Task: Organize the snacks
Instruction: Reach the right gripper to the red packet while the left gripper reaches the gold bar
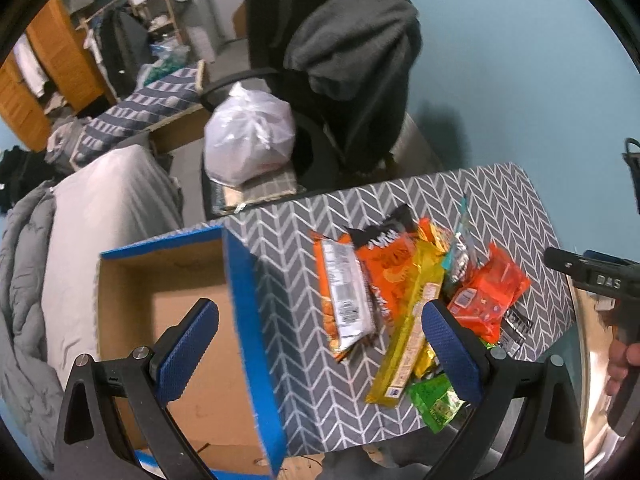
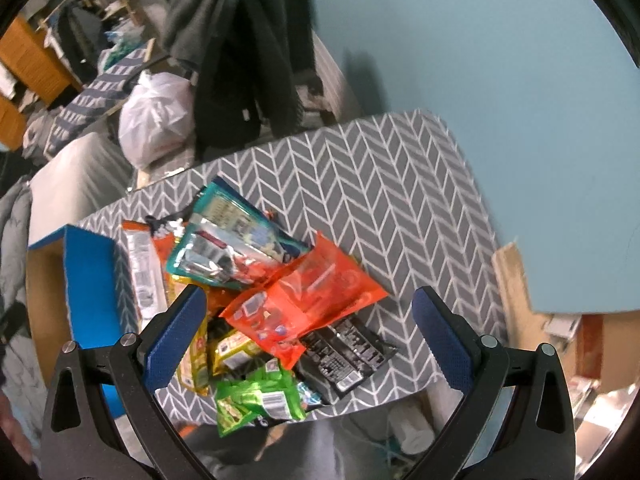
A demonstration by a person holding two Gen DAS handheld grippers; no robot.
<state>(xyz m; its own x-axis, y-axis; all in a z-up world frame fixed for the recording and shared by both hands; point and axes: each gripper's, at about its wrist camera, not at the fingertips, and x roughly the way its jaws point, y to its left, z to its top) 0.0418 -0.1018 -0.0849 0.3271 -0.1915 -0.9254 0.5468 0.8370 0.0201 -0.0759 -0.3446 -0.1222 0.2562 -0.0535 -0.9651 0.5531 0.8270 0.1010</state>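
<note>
Overhead, two handheld grippers hang above a small table (image 1: 500, 192) covered in a grey-and-white herringbone cloth, where a loose heap of snack packets lies toward the near right corner. Both tools are spread wide with nothing between their blue pads: the left gripper (image 1: 320, 344) straddles the blue wall of an open cardboard box (image 1: 240, 288) standing at the table's left edge, its brown inside showing no snacks in the part visible, while the right gripper (image 2: 308, 340) is poised directly over the pile.

On top of the heap lies a translucent orange bag (image 2: 312, 296), overlapping a teal-and-silver pouch (image 2: 236, 236) on its far side and a black packet (image 2: 344, 356) on its near side. A green packet (image 2: 260, 396) overhangs the table's near edge, touching a long yellow wrapper (image 1: 404, 332) that runs diagonally through the pile. Nearest the box, an orange-edged packet with a white label panel (image 1: 348, 300) lies flat on the cloth, partly overlapped by an orange-and-black bag (image 1: 388, 256).

Beyond the table's far edge stand a chair draped with a dark grey garment (image 1: 356, 52) and a knotted white plastic bag (image 1: 248, 136). A pale blue wall (image 1: 520, 60) borders the right side.
</note>
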